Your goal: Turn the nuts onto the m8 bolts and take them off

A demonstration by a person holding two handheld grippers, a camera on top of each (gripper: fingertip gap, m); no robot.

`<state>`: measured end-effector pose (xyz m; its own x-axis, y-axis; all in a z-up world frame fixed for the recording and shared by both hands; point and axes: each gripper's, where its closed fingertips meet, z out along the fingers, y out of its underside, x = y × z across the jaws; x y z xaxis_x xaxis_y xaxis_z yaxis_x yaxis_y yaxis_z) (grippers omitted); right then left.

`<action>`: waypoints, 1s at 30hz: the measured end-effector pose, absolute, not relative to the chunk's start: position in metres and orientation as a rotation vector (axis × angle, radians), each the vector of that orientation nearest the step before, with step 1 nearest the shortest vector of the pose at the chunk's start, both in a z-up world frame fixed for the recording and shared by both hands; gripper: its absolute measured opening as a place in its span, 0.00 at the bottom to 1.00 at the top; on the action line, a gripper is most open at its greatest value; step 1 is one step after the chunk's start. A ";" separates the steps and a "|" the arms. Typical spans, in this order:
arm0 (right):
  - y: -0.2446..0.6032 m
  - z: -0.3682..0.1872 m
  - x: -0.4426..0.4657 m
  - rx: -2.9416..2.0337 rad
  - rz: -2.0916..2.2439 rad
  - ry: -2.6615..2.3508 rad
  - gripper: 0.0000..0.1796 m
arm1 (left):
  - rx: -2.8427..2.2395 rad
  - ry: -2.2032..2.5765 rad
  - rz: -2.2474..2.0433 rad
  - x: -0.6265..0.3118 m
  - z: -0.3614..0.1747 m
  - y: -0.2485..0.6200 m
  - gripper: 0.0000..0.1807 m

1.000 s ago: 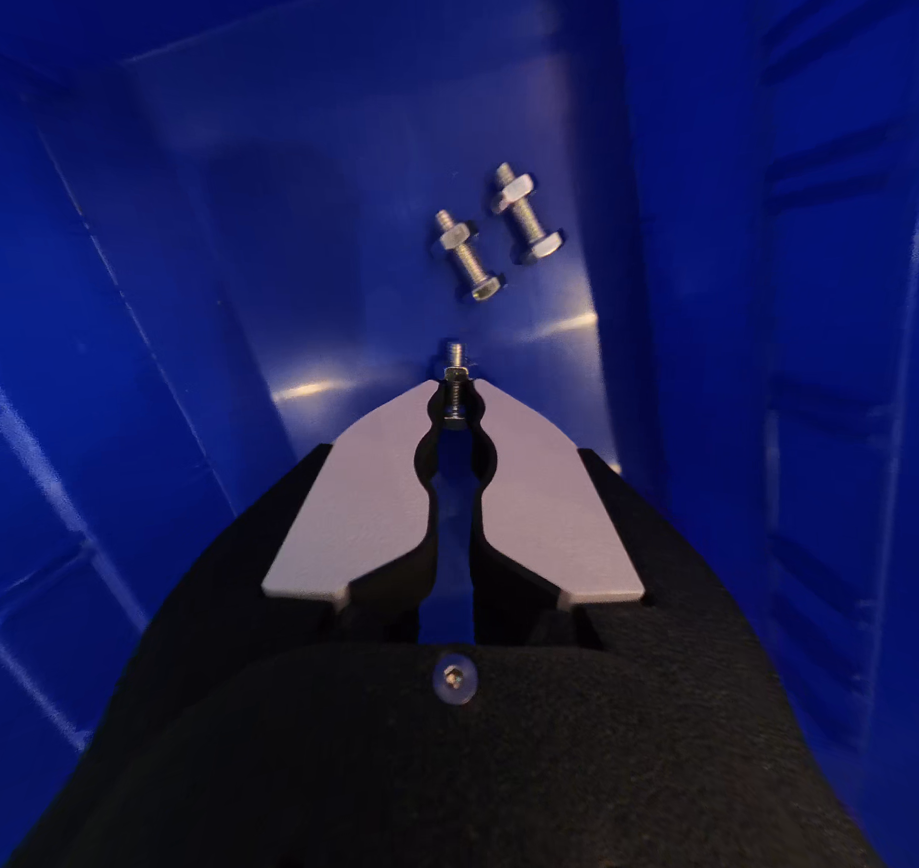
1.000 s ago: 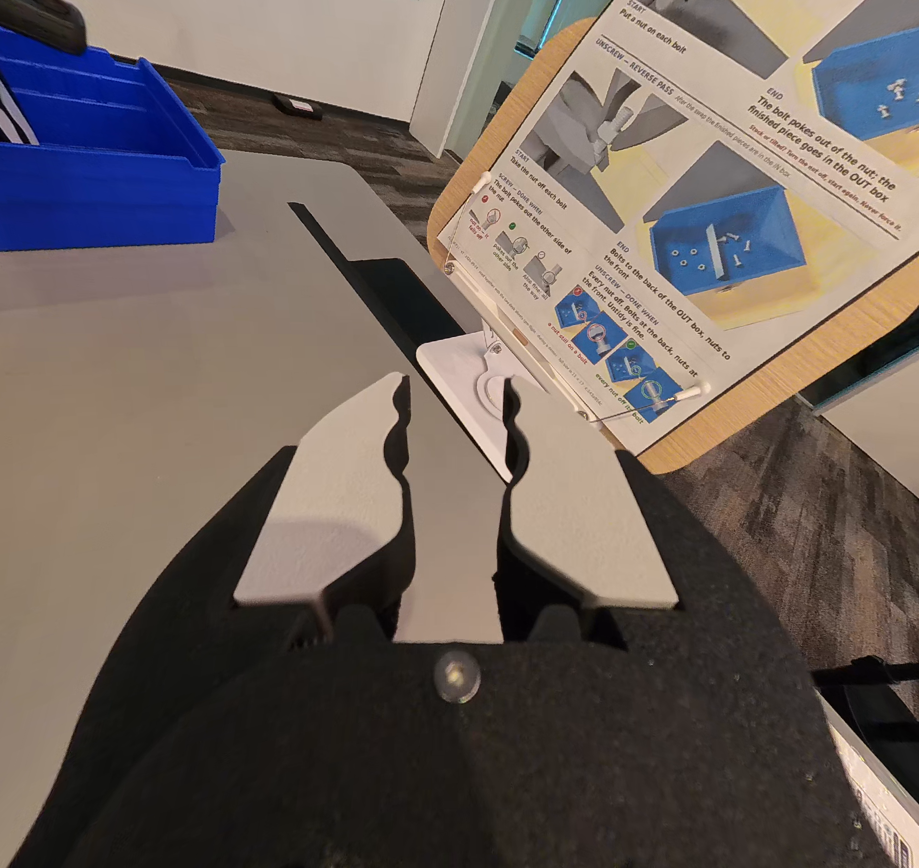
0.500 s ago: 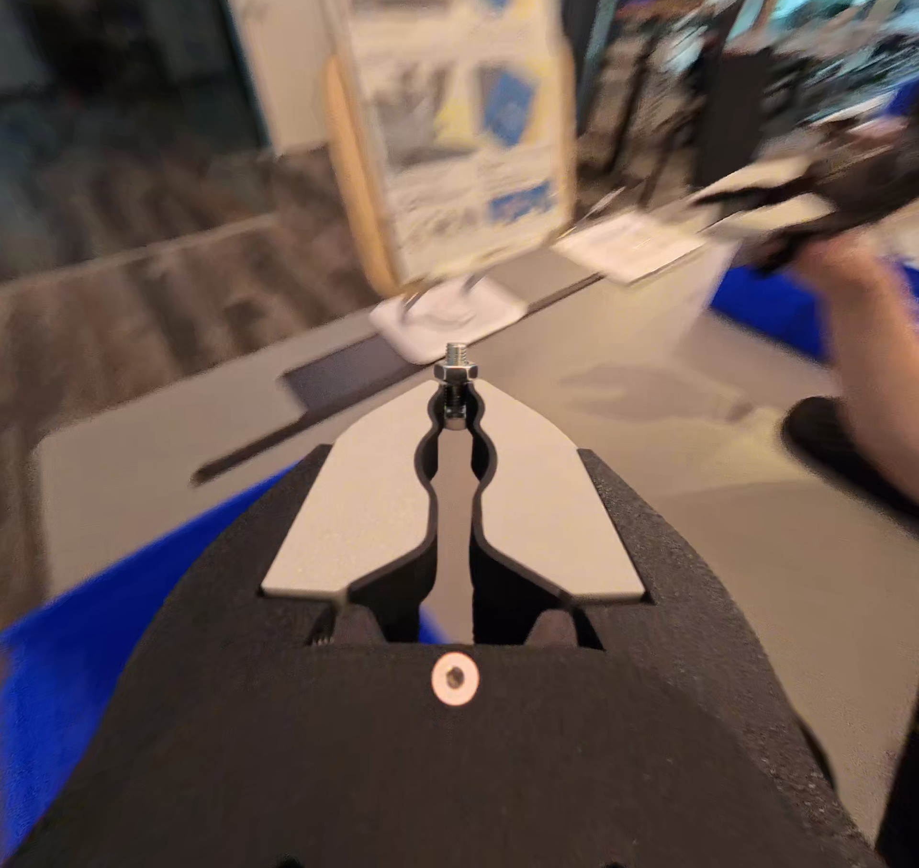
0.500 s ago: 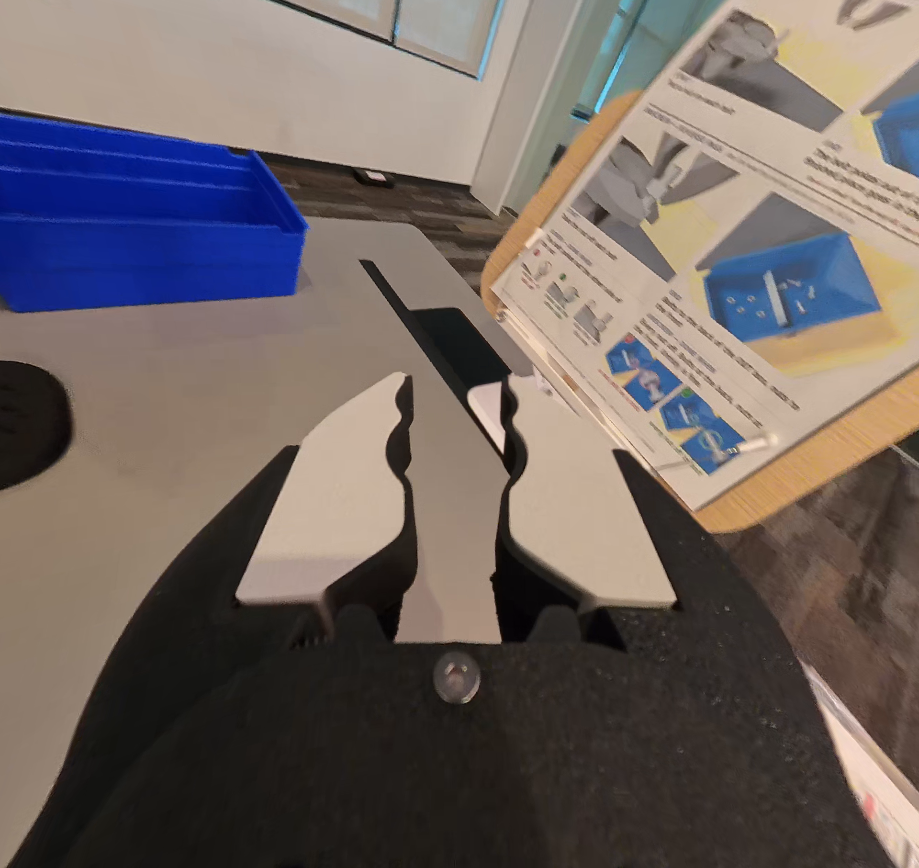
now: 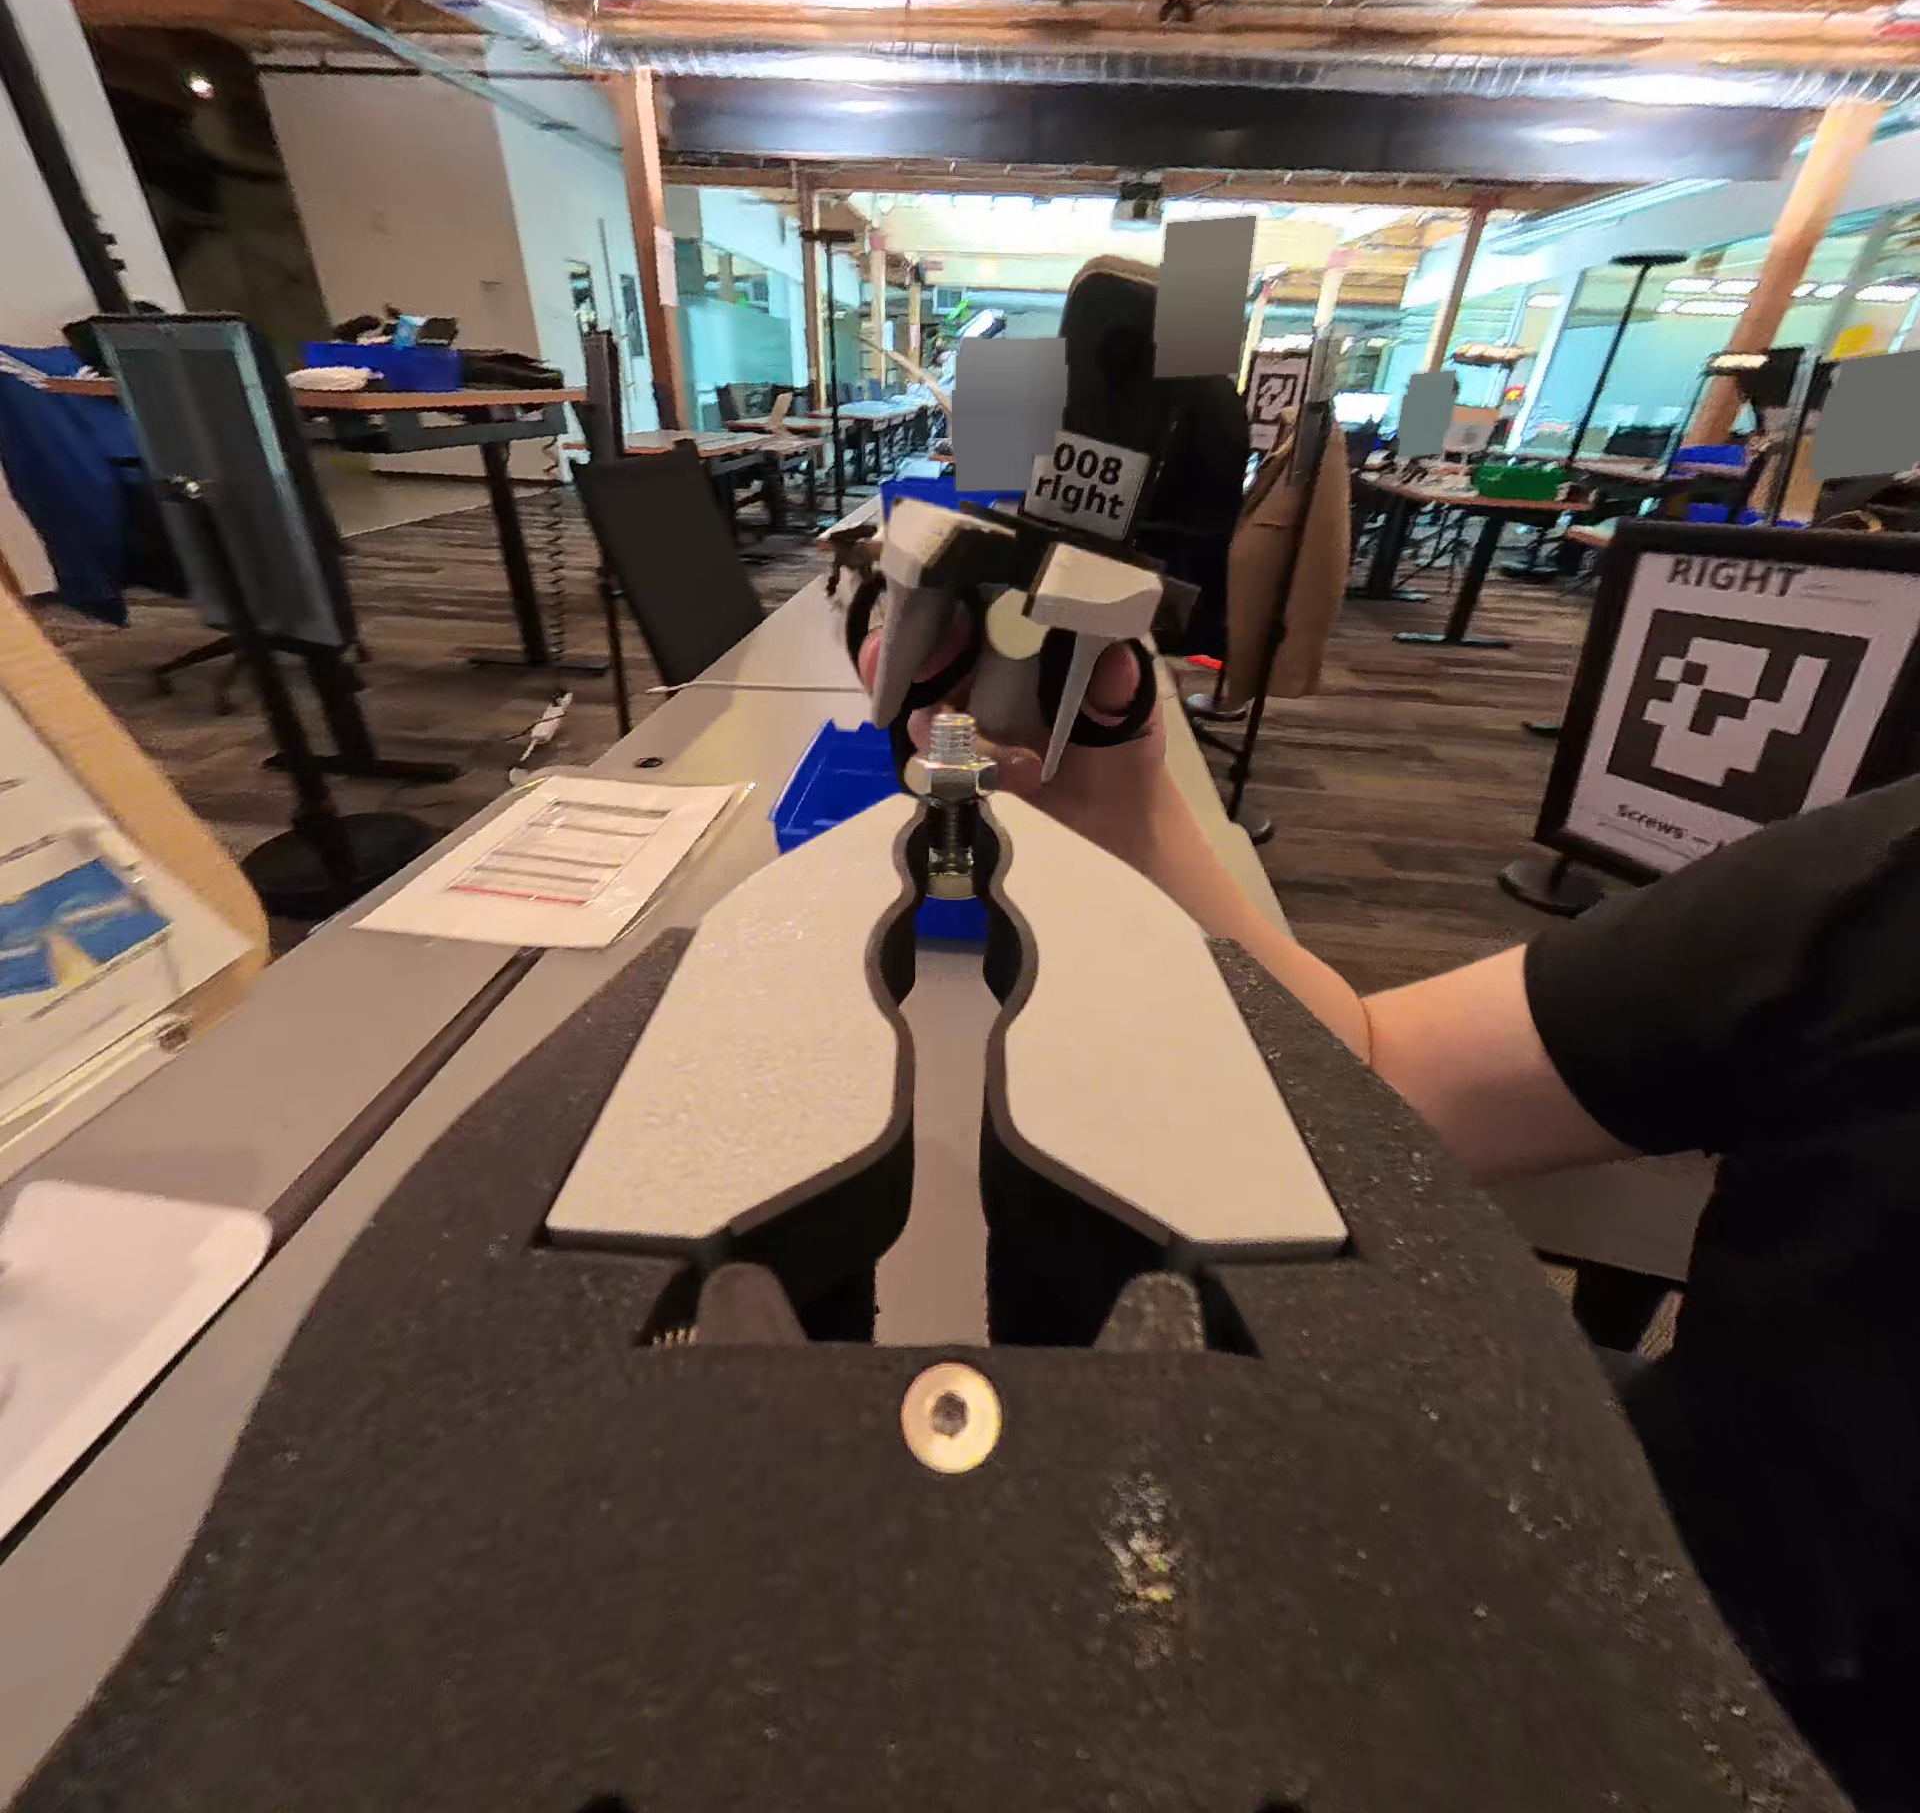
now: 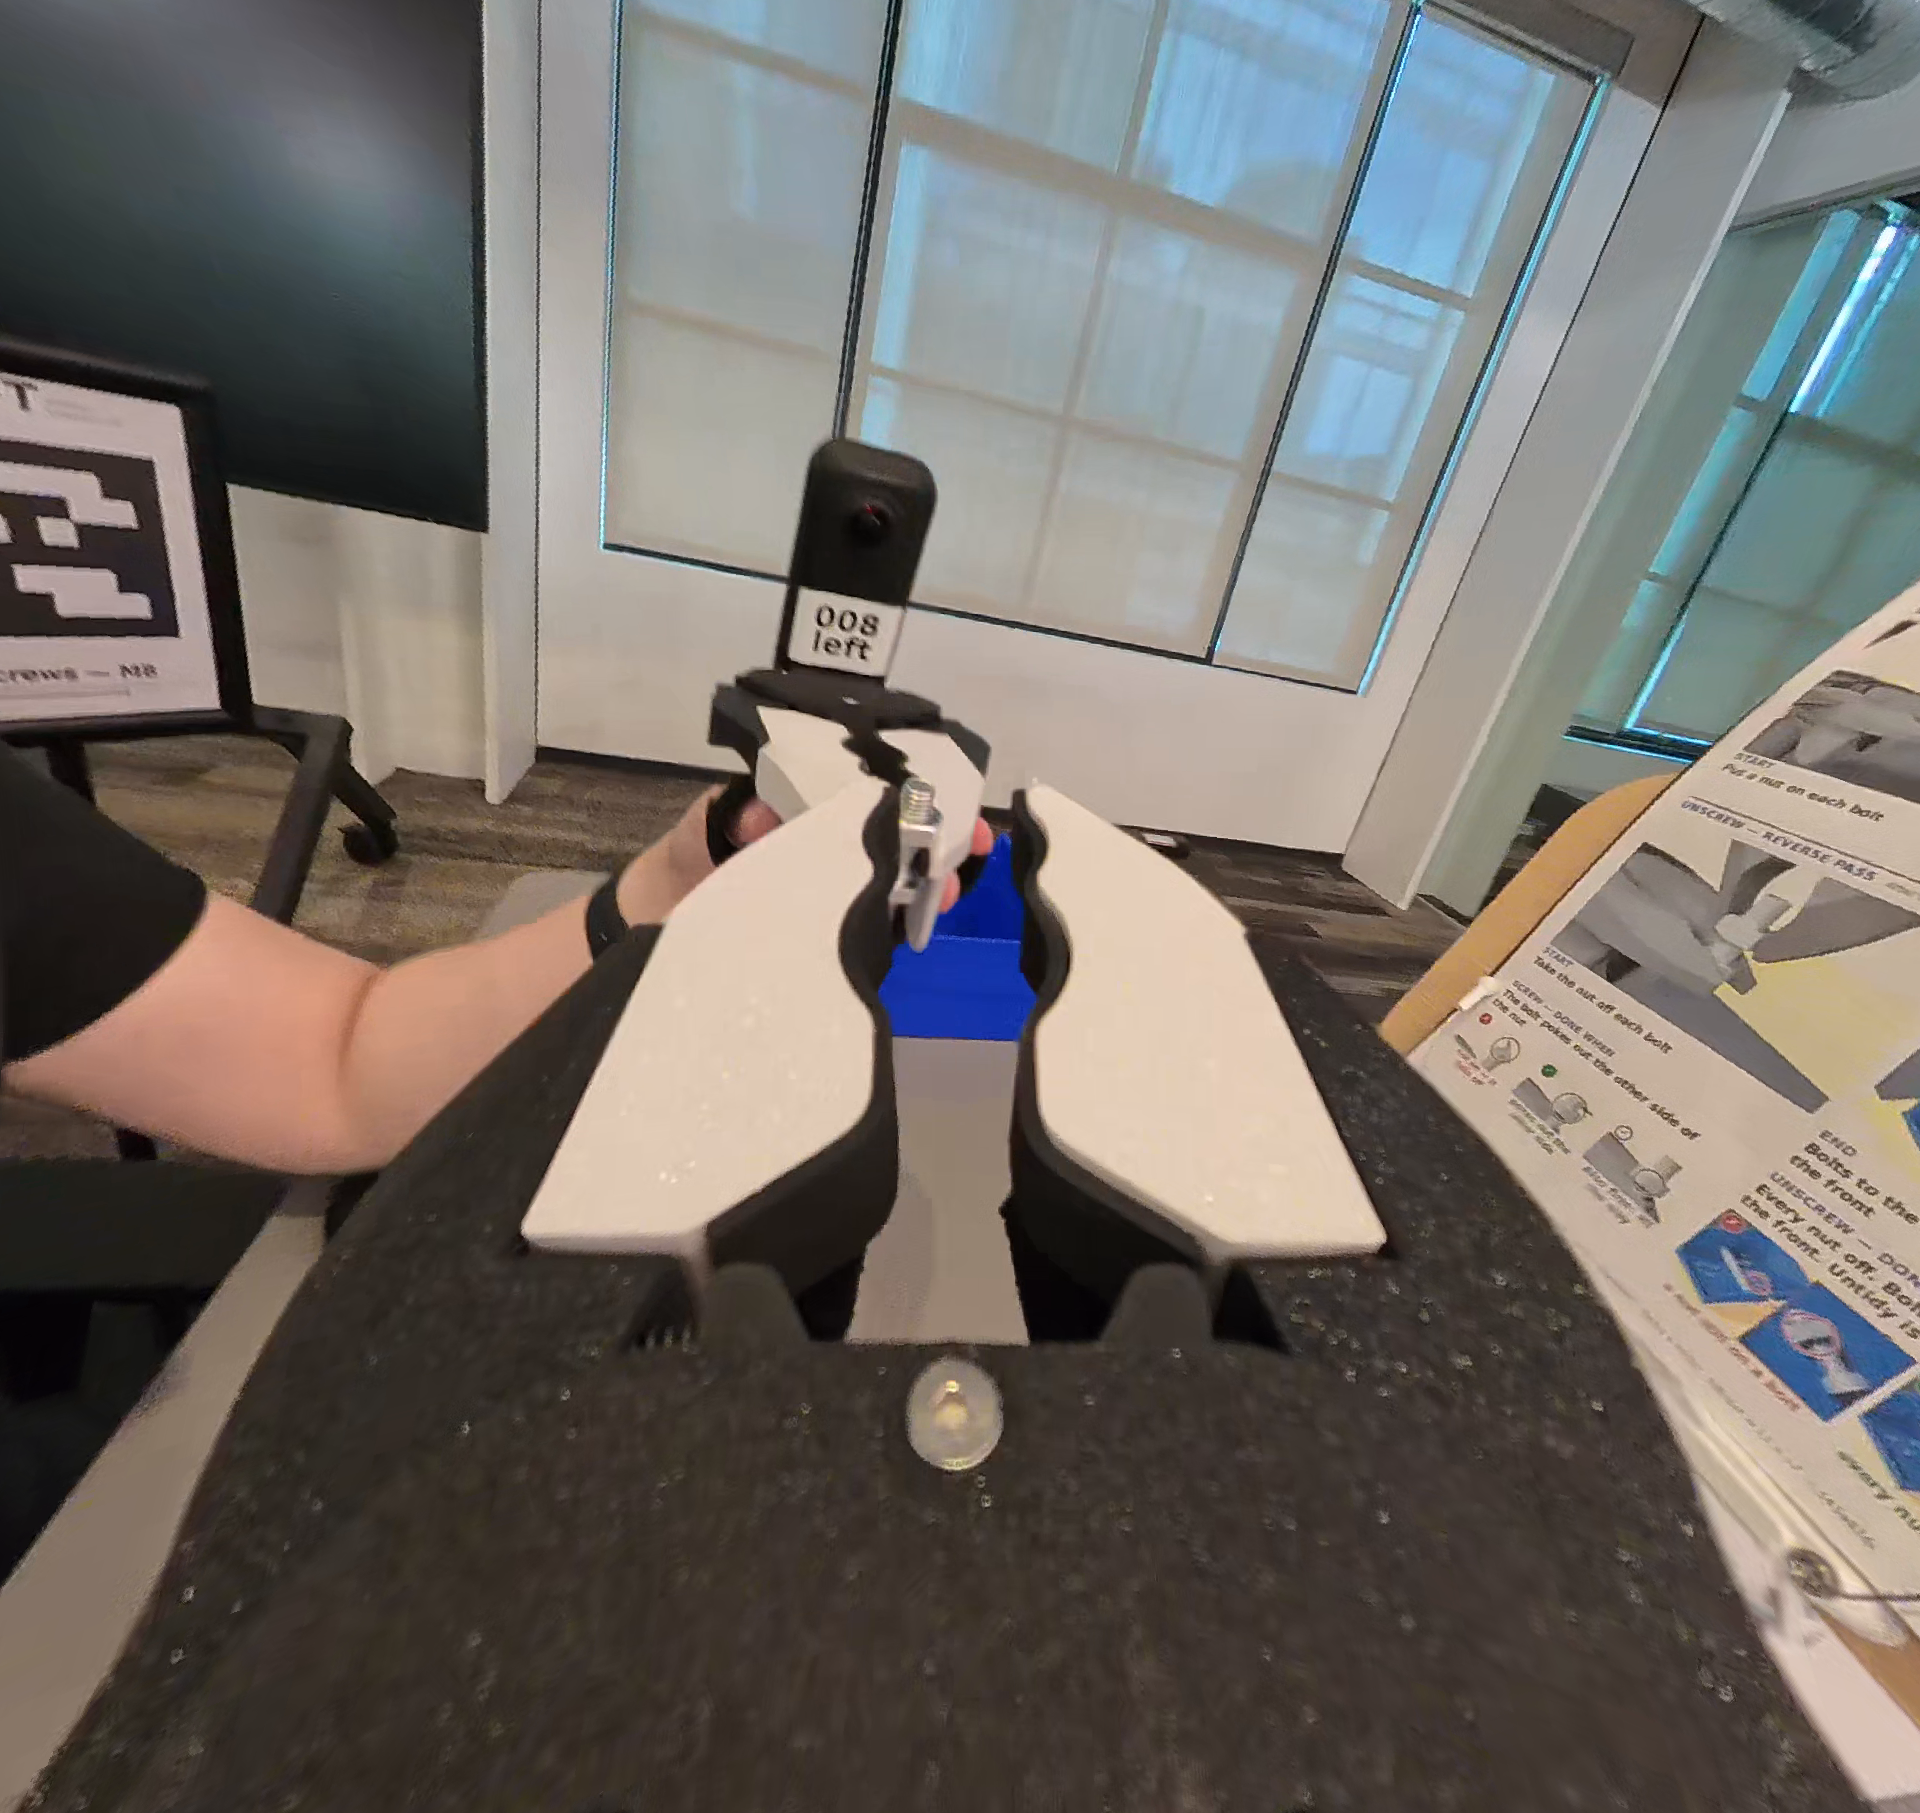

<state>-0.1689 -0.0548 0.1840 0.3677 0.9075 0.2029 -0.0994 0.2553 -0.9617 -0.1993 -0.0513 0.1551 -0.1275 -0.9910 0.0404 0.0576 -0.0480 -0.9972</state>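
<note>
My left gripper is shut on the head end of a silver bolt. The bolt points forward, with a hex nut on its thread just past my fingertips. My right gripper faces it from the other side, open, in a person's hand, with a finger on each side of the bolt's tip. In the right wrist view my right gripper is open and empty. The bolt shows in the gap near its left fingertip, held by the left gripper beyond. I cannot tell whether they touch.
A blue bin stands on the grey table below the grippers and also shows in the right wrist view. An instruction board stands at the table's edge. A paper sheet lies on the table. A marker sign stands on the floor. There is about 5 centimeters between the tips of the two grippers.
My left gripper lifted the bolt and nut out of the blue bin and swung up to face the right gripper. My right gripper, still open, rose and turned toward the bolt.
</note>
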 end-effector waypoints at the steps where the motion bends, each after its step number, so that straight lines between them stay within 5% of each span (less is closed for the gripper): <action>1: -0.056 0.184 -0.168 -1.088 0.874 -0.943 0.10 | -1.121 1.226 -1.387 -0.195 0.155 -0.051 0.04; 30: -0.045 0.158 -0.207 -1.207 1.148 -0.975 0.04 | -1.070 1.230 -1.399 -0.191 0.146 -0.052 0.04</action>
